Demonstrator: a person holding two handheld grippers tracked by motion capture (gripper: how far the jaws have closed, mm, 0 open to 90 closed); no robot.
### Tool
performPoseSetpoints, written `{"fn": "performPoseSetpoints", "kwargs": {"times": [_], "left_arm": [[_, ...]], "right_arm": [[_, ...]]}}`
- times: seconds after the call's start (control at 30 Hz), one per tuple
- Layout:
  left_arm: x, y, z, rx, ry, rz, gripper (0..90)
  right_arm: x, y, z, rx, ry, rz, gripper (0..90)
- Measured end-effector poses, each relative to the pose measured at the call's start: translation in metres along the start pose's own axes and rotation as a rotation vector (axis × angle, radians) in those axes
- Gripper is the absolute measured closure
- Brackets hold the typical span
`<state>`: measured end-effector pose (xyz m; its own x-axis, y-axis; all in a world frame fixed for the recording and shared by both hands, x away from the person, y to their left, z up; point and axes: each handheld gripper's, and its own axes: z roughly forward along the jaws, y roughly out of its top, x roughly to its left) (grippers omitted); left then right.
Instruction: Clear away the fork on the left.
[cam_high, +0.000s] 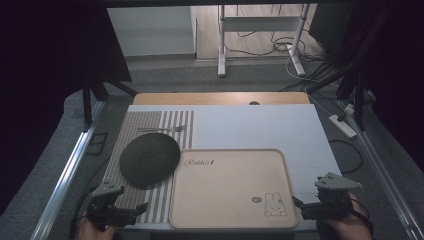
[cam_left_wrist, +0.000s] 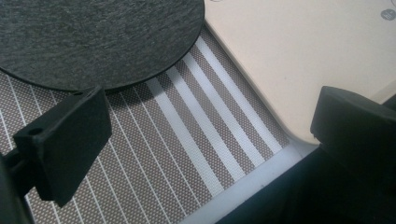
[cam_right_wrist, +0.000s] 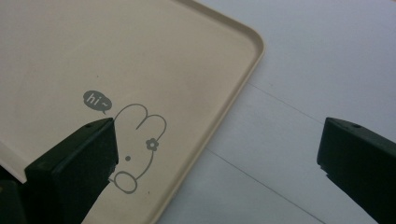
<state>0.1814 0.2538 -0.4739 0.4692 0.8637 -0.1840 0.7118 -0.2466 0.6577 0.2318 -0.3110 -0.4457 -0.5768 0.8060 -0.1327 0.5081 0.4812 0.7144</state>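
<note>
- The left gripper (cam_high: 131, 210) is black, with a grey three-cornered plate on top.
- The right gripper (cam_high: 299, 206) is black too and carries the same grey plate.
- Seen from each gripper's own camera, the jaws are flat, matt black blocks with small round holes near the corners.
- A dark cable trails behind the left gripper.

Wooden bench (cam_high: 220, 98) under a white sheet (cam_high: 280, 130), striped placemat (cam_high: 150, 125) at 9 o'clock, dark round mat (cam_high: 149, 160) and fork (cam_high: 160, 129) on it, beige rabbit tray (cam_high: 230, 187) at 6 o'clock overlapping the placemat.
</note>
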Motion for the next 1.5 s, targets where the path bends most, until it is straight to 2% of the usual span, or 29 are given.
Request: {"fn": "performPoseSetpoints", "kwargs": {"times": [0.23, 0.4, 0.57, 0.73, 0.93, 1.07, 1.2, 1.3, 1.5], "left_arm": [[0.002, 0.004, 0.005, 0.009, -0.014, 0.007, 0.0], [0.009, 0.011, 0.012, 0.007, -0.036, 0.003, 0.0], [0.015, 0.017, 0.017, -0.002, -0.034, 0.014, 0.0], [0.024, 0.024, 0.024, 0.013, -0.050, 0.000, 0.0], [0.035, 0.033, 0.035, 0.029, -0.035, 0.009, 0.0], [0.042, 0.041, 0.044, 0.055, -0.022, 0.000, 0.0], [0.045, 0.046, 0.049, 0.058, -0.014, 0.001, 0.0], [0.051, 0.051, 0.055, 0.059, -0.018, -0.014, 0.0], [0.058, 0.060, 0.064, 0.067, 0.005, 0.002, 0.0]], "right_arm": [[0.000, 0.000, 0.000, 0.003, -0.001, -0.006, 0.0], [0.000, 0.000, 0.001, 0.004, 0.000, -0.008, 0.0], [0.001, 0.000, 0.001, 0.006, 0.000, -0.010, 0.0], [0.001, 0.000, 0.001, 0.006, 0.001, -0.011, 0.0], [0.000, 0.000, 0.001, 0.008, 0.002, -0.009, 0.0], [0.000, 0.000, 0.001, 0.008, 0.003, -0.007, 0.0], [0.000, 0.000, 0.001, 0.009, 0.004, -0.006, 0.0], [0.000, 0.000, 0.001, 0.010, 0.004, -0.007, 0.0], [0.000, 0.000, 0.001, 0.012, 0.005, -0.007, 0.0]]}}
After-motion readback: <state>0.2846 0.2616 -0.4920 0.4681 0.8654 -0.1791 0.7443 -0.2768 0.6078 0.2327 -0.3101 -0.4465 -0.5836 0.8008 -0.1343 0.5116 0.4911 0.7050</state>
